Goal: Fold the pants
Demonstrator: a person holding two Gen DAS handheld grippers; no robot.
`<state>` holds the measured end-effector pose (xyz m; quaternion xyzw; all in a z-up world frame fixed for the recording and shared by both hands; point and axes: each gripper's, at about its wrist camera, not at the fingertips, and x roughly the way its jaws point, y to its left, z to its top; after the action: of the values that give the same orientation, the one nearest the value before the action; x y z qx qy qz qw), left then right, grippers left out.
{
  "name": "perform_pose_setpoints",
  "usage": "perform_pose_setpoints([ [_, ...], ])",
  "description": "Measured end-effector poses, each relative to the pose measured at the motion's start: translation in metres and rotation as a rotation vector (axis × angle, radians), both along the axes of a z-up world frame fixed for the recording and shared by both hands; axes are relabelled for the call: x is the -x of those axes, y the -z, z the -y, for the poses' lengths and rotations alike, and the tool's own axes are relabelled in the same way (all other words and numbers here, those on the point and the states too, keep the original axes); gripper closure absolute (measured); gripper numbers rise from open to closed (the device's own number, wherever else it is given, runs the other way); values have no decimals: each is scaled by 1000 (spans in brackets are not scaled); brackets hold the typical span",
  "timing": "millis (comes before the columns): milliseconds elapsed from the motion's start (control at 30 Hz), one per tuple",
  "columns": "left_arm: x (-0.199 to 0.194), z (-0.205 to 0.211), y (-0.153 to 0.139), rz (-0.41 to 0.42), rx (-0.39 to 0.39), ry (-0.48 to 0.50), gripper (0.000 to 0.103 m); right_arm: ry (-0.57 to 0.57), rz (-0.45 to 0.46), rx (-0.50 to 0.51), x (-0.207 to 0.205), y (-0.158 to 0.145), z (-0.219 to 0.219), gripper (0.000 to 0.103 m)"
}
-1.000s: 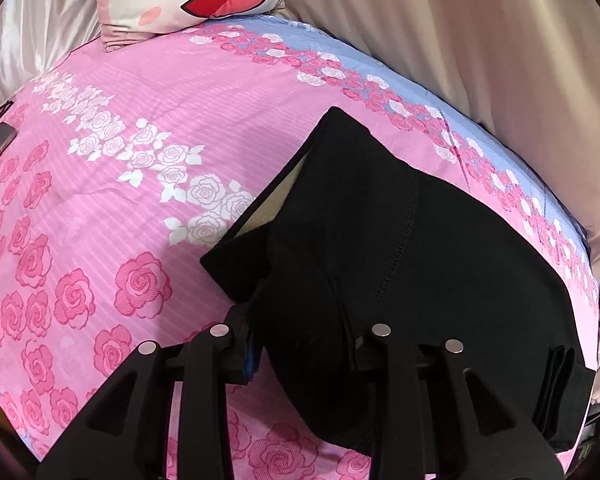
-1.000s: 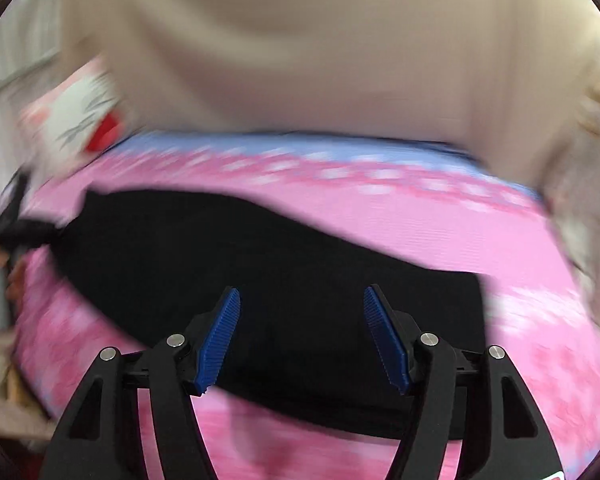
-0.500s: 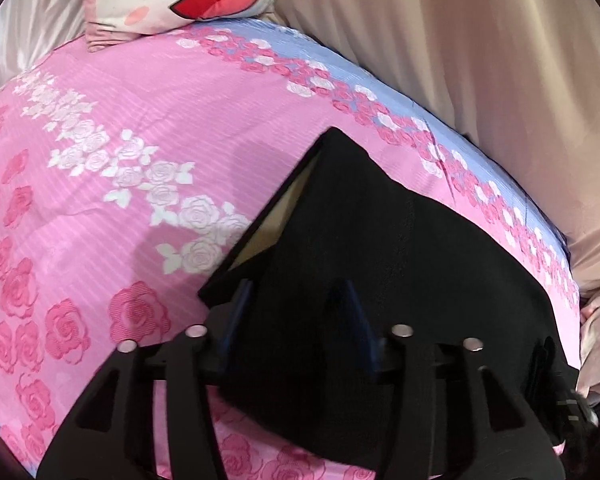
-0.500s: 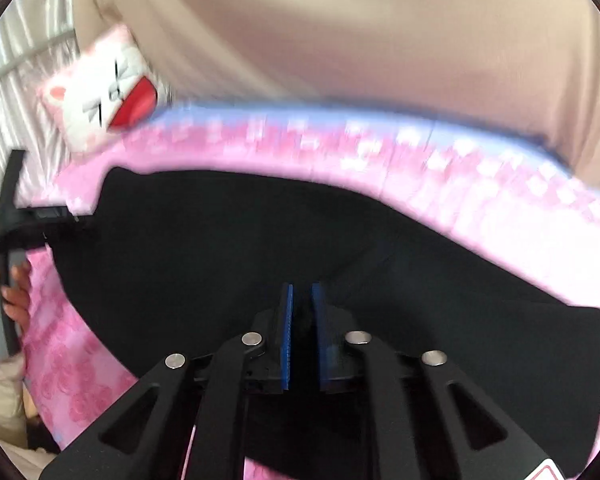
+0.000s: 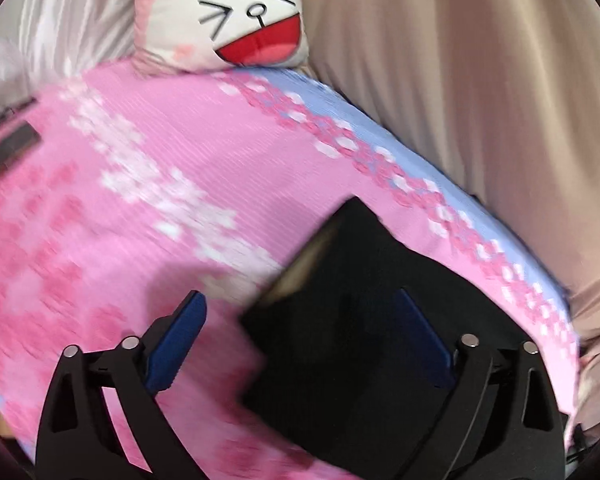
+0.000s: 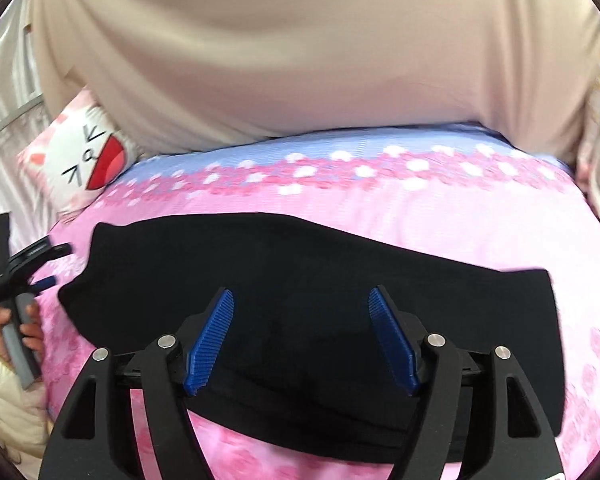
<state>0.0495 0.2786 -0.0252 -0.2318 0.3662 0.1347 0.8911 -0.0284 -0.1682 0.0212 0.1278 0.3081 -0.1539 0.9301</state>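
The pants (image 6: 300, 280) were black, of plain dark cloth, and lay flat in a long folded band on the pink flowered bedspread. In the right wrist view the band ran from about 9 o'clock across the middle to 4 o'clock, its left end rounded, its right end cut square. In the left wrist view the pants (image 5: 360, 340) filled the 5 o'clock part, one corner pointing toward 12 o'clock, a pale lining showing along the left edge.
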Motion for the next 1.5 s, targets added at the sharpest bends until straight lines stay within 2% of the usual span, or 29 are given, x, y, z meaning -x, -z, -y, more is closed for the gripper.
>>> perform_pose_setpoints([
  [67, -11, -3, 13, -106, -64, 70, 7, 23, -9, -17, 4, 6, 9, 34],
  [167, -20, -3, 36, -193, -76, 129, 7, 33, -26, -57, 4, 14, 19, 34],
  [267, -25, 8, 41, -178, -135, 167, 8, 16, -20, -77, 0, 15, 17, 34],
  [333, -32, 14, 38, -146, -136, 204, 32, 1, -21, -71, -4, 16, 12, 34],
  [400, -38, 17, 33, -124, -116, 229, 73, -7, -23, -69, -4, 16, 9, 34],
  [467, -45, 20, 26, -122, -98, 238, 89, -9, -21, -68, -5, 16, 7, 34],
  [567, -46, 31, 5, -90, -89, 244, 92, 6, -5, -73, 1, 14, 12, 34],
  [667, -29, 79, -46, 36, -119, 367, 92, 46, 18, -68, 12, 10, 23, 34],
  [767, -8, 160, -99, 159, -181, 571, 92, 99, 49, -81, 27, 9, 43, 34],
  [867, 5, 238, -120, 212, -194, 768, 92, 161, 77, -96, 47, 9, 66, 34],
  [933, 10, 289, -116, 203, -197, 884, 91, 196, 90, -113, 61, 9, 81, 34],
  [967, 10, 321, -104, 170, -203, 944, 89, 212, 94, -121, 68, 10, 87, 34],
  [1033, 5, 362, -75, 87, -194, 1025, 76, 244, 92, -143, 82, 14, 101, 31],
  [1067, 3, 380, -55, 28, -198, 1059, 58, 257, 93, -154, 89, 17, 107, 31],
  [1100, 3, 393, -38, -25, -212, 1062, 49, 270, 92, -166, 95, 19, 112, 31],
  [1167, 13, 411, -15, -73, -249, 1082, 46, 291, 79, -198, 107, 26, 122, 31],
  [1200, 18, 413, -12, -73, -258, 1087, 32, 300, 74, -212, 113, 30, 126, 31],
  [1267, 30, 402, -23, -25, -246, 1087, 12, 300, 69, -224, 119, 32, 130, 30],
  [1333, 40, 376, -49, 58, -246, 1055, 10, 274, 85, -241, 119, 31, 129, 30],
  [1400, 43, 355, -66, 98, -264, 984, 5, 213, 109, -267, 112, 28, 125, 28],
  [1500, 30, 295, -84, 101, -266, 788, 5, 54, 156, -366, 82, 24, 111, 23],
])
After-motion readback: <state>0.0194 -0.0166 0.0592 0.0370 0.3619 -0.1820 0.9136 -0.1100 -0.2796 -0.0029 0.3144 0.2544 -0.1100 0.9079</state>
